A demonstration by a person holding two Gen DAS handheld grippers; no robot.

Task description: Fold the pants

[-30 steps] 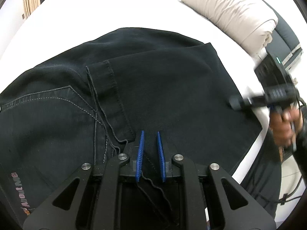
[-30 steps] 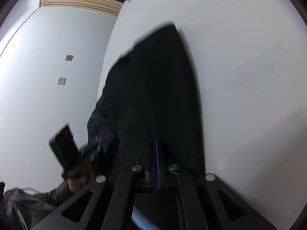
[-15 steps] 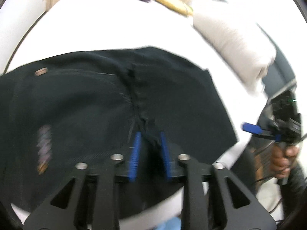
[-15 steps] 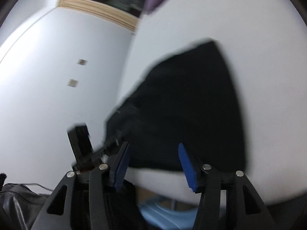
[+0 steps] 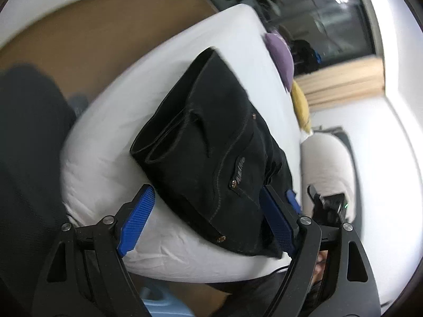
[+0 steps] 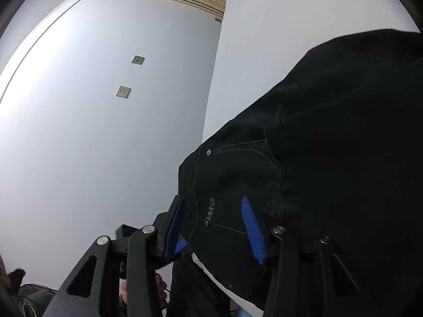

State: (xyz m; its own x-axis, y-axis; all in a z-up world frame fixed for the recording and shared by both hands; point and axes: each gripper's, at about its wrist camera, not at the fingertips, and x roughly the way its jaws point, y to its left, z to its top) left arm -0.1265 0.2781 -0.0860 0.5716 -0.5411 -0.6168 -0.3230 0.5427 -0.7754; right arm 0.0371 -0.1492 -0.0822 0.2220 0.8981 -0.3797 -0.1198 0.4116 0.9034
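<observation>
The black jeans (image 5: 219,153) lie folded into a compact bundle on the white bed (image 5: 111,137), waistband and back pocket with a small label on top. My left gripper (image 5: 208,222) is open and empty, pulled back off the bed's near edge, its blue pads either side of the bundle in view. My right gripper (image 6: 214,227) is open too, its blue pads hovering by the pocket label of the jeans (image 6: 330,158); it grips nothing. The right gripper's body also shows at the bundle's far side in the left wrist view (image 5: 327,206).
A purple cushion (image 5: 281,58) and a yellow one (image 5: 301,105) lie at the bed's far end. A rolled beige duvet (image 5: 327,163) sits beyond the jeans. A white wall with two small plates (image 6: 124,91) is to the left. A light blue object (image 5: 164,306) is below the bed edge.
Both grippers were shut on the jeans' fabric a second ago; they let go and opened. The left gripper drew back and swung round, so the folded bundle now lies free on the bed.
</observation>
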